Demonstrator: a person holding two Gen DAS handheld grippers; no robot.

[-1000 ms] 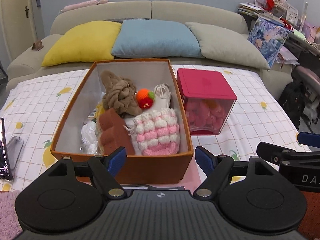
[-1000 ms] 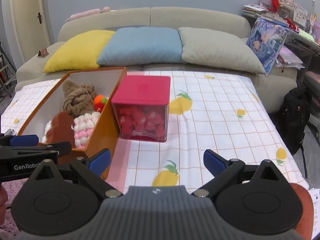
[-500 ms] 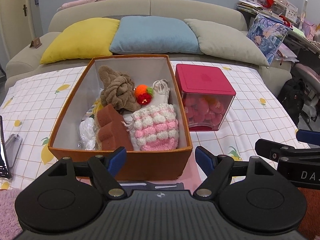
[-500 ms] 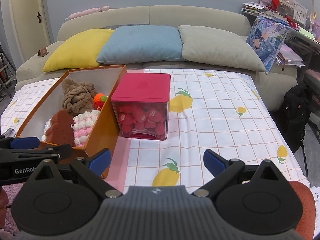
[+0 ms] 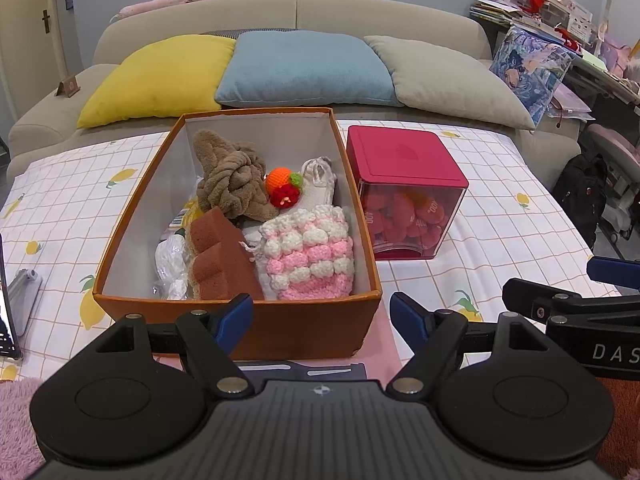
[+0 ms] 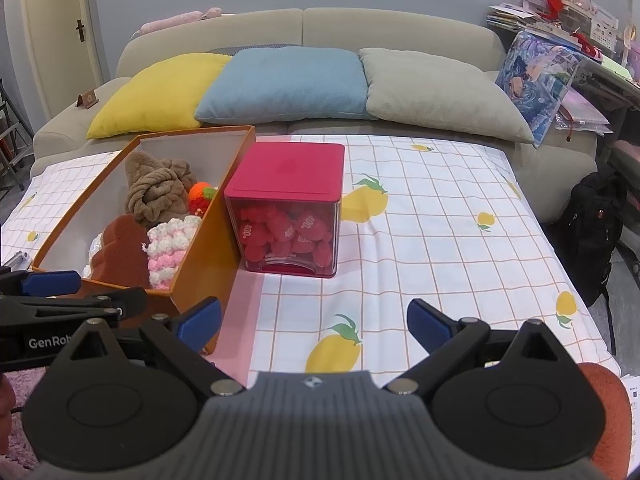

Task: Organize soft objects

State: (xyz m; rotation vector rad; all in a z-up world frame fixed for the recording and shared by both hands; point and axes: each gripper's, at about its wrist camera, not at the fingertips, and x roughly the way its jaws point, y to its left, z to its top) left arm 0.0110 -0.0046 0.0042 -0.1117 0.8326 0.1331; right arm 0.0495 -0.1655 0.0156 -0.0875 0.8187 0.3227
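Orange box (image 5: 236, 320) sits on the checked lemon-print cloth (image 6: 440, 240), open top, white inside — landmark for all below.

Inside the box: brown knotted plush (image 5: 232, 180) toward the far end; orange-and-red crocheted fruit (image 5: 282, 186) just right of the plush, touching it; a whitish fabric piece (image 5: 320, 184) right of the fruit, against the right wall. Nearer the front wall: pink-and-white crocheted pouch (image 5: 312, 252) on the right, brown chocolate-bar-shaped cushion (image 5: 220, 260) leaning beside it on its left, a crinkled clear plastic wrap (image 5: 172, 260) left of the cushion.

Just right of the box, close beside its right wall: clear cube container with a red lid (image 6: 286, 208), filled with red soft pieces.

Left gripper (image 5: 320, 316) hangs at the box's near wall, blue-tipped fingers spread wide, nothing between them. Right gripper (image 6: 314, 322) is to the right of the box's near corner, over bare cloth — jaws spread wide too, empty.

Beyond the box: sofa with yellow cushion (image 5: 160, 76), blue cushion (image 5: 304, 68) and grey cushion (image 5: 444, 80) in a row.
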